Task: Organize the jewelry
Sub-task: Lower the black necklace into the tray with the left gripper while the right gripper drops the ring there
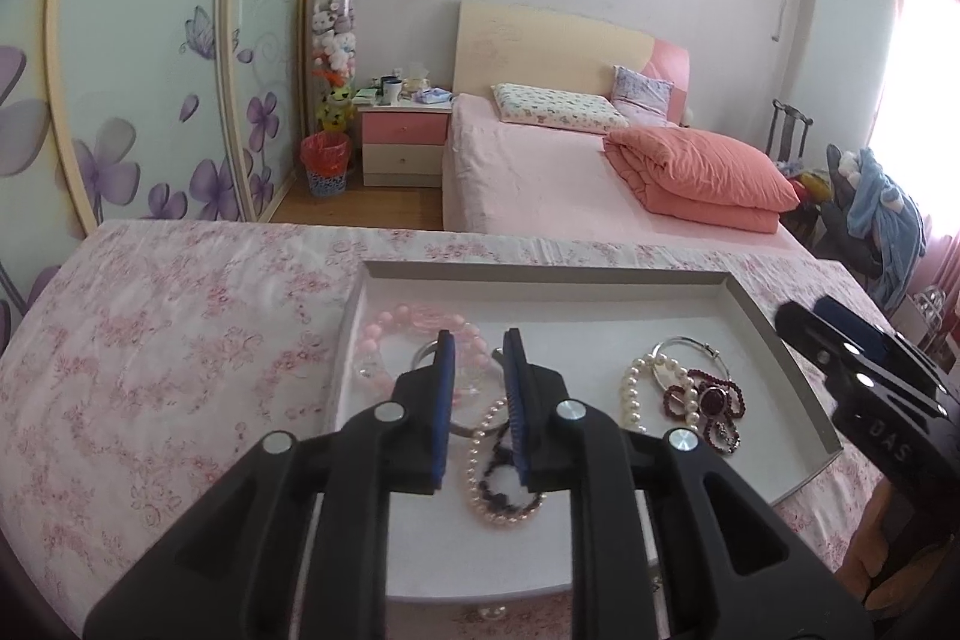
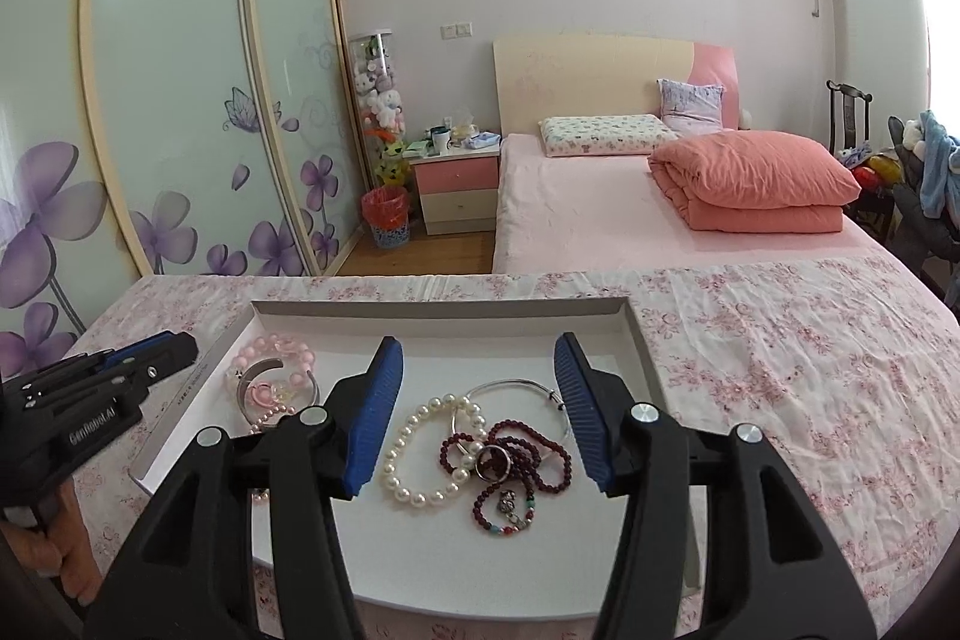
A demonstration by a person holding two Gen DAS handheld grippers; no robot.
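Observation:
A white shallow tray (image 1: 798, 364) (image 2: 444, 310) lies on a pink floral cloth. In it lie a pink bead bracelet (image 1: 384, 325) (image 2: 282, 346), a white pearl bracelet (image 1: 636, 388) (image 2: 414, 436), a dark red bead bracelet with a ring (image 1: 711, 400) (image 2: 510, 451), a silver bangle (image 1: 690, 346) (image 2: 516, 391) and a small pearl strand (image 1: 480, 466). My left gripper (image 1: 479, 346) hovers over the tray's left part, its jaws narrowly apart, holding nothing. My right gripper (image 2: 480, 358) is wide open above the pearl and red bracelets.
The floral-covered table (image 1: 168, 340) (image 2: 780, 358) extends around the tray. Beyond it stand a pink bed (image 2: 600, 214), a nightstand (image 2: 459, 187), a red bin (image 2: 387, 217) and sliding wardrobe doors (image 2: 180, 100).

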